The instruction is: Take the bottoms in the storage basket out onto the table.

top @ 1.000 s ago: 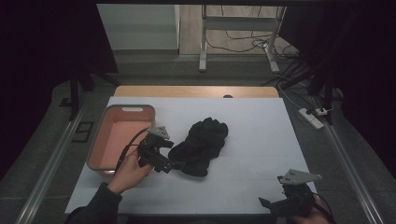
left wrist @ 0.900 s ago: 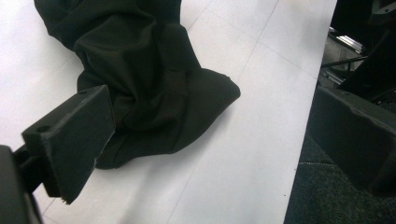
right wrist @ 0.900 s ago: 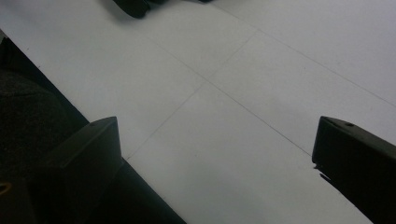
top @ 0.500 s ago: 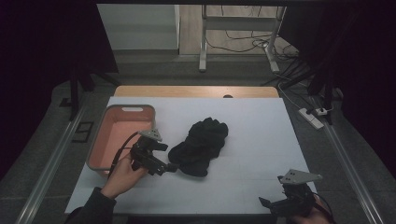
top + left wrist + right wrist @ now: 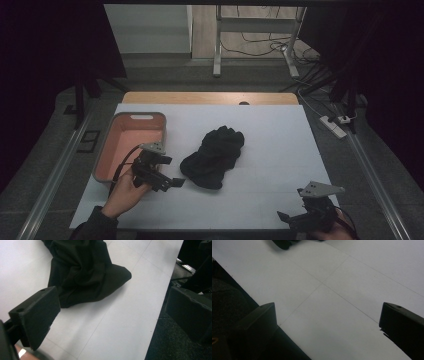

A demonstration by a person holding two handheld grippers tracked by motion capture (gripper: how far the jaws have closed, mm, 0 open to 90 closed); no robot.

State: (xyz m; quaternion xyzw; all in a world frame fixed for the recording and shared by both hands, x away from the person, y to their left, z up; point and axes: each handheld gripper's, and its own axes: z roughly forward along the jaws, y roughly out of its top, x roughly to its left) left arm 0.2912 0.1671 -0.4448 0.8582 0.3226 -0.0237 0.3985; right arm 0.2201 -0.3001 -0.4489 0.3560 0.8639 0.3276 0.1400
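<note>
Left claw sits at the near-left of the white surface, jaws spread wide, nothing between them. It points at the crumpled black cloth and stops just short of it, no contact. In the left gripper view the cloth lies ahead of the jaws and fills the upper middle, its near edge close to the left jaw's tip, bare white surface between the jaws.

The cloth is bunched in a heap near the middle of the surface, slightly left of centre, lying flat on the top. The pink rectangular plastic bin stands just left of it at the surface's left edge; the left hand and its cable are just in front of the bin.

Right claw is at the near-right corner, well apart from the cloth, jaws spread, holding nothing. The right gripper view shows bare surface between its jaws.
</note>
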